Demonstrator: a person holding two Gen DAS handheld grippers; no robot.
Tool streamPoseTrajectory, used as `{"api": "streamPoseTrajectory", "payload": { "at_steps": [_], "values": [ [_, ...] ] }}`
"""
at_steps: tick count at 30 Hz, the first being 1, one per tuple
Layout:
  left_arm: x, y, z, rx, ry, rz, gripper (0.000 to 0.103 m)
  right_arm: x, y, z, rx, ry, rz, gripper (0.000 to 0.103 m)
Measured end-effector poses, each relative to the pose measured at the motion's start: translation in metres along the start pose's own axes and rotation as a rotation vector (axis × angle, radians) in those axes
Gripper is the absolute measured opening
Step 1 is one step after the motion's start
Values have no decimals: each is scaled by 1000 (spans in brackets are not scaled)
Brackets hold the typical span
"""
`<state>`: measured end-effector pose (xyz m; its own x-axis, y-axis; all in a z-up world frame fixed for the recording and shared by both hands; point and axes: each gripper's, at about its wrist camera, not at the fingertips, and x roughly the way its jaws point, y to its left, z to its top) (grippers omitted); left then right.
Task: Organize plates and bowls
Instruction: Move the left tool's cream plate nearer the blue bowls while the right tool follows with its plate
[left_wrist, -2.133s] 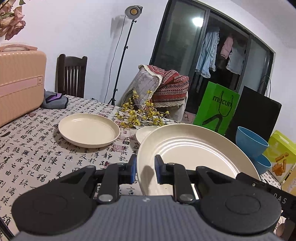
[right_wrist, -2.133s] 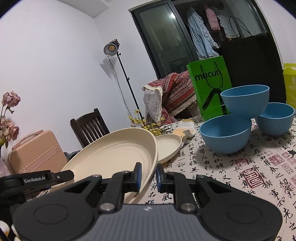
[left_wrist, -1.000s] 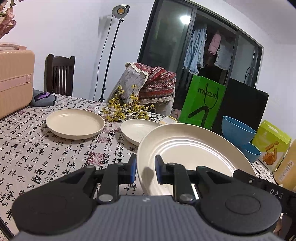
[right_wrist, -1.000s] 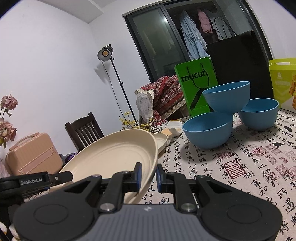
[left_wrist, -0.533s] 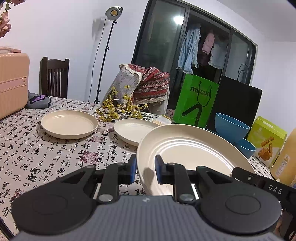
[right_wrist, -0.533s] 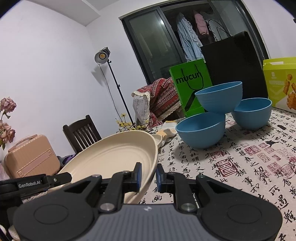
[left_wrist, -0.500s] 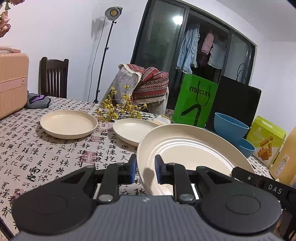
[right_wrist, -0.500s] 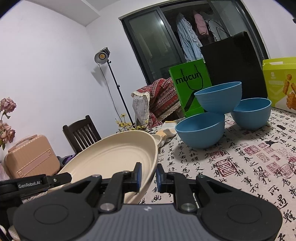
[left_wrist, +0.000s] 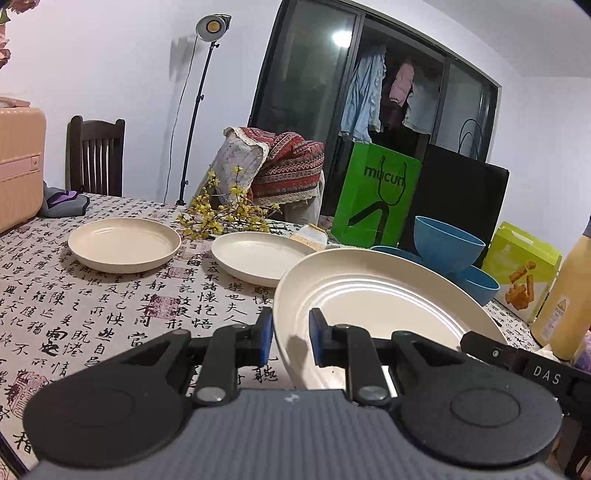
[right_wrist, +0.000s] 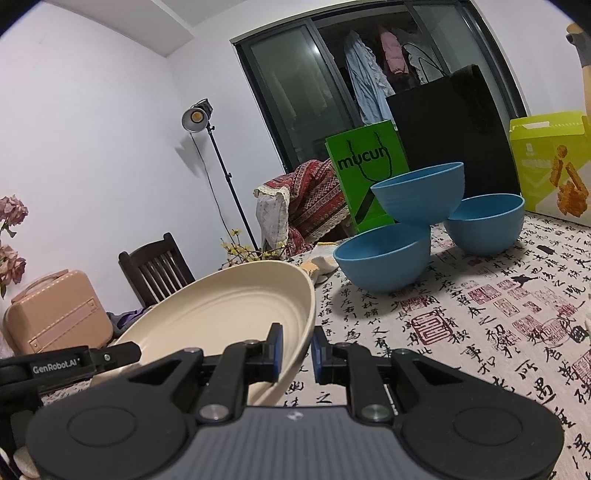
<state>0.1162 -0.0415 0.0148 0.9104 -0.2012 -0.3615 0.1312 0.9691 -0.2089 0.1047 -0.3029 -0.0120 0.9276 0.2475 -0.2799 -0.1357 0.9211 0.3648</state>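
Item: large plate (left_wrist: 373, 295), my left gripper (left_wrist: 291, 334) & right gripper (right_wrist: 297, 352) jaws both clamped on rim; keep level, lower onto nearer small plate (left_wrist: 258, 254).

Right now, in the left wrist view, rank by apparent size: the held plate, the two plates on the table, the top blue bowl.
1. Held plate, largest, though nearest the camera.
2. Left table plate and middle table plate: look alike, unranked.
3. Top blue bowl, smallest.
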Motion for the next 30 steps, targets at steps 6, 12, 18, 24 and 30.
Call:
{"api": "streamPoseTrajectory", "payload": {
  "at_steps": [6, 12, 18, 24, 30],
  "values": [
    [2, -3, -6, 17, 3, -1, 20, -2, -3, -2, -3, -2, -10, 16],
    [4, -6, -11, 40, 6, -7, 20, -1, -6, -4, -1, -3, -24, 16],
    [6, -9, -16, 55, 12, -10, 20, 0, -11, -7, 3, -1, -36, 16],
    [8, -11, -23, 66, 23, -4, 20, 1, -14, -11, 4, 7, -45, 16],
    [10, -13, -27, 75, 39, -6, 20, 1, -18, -16, 11, 17, -52, 16]
  ]
}}
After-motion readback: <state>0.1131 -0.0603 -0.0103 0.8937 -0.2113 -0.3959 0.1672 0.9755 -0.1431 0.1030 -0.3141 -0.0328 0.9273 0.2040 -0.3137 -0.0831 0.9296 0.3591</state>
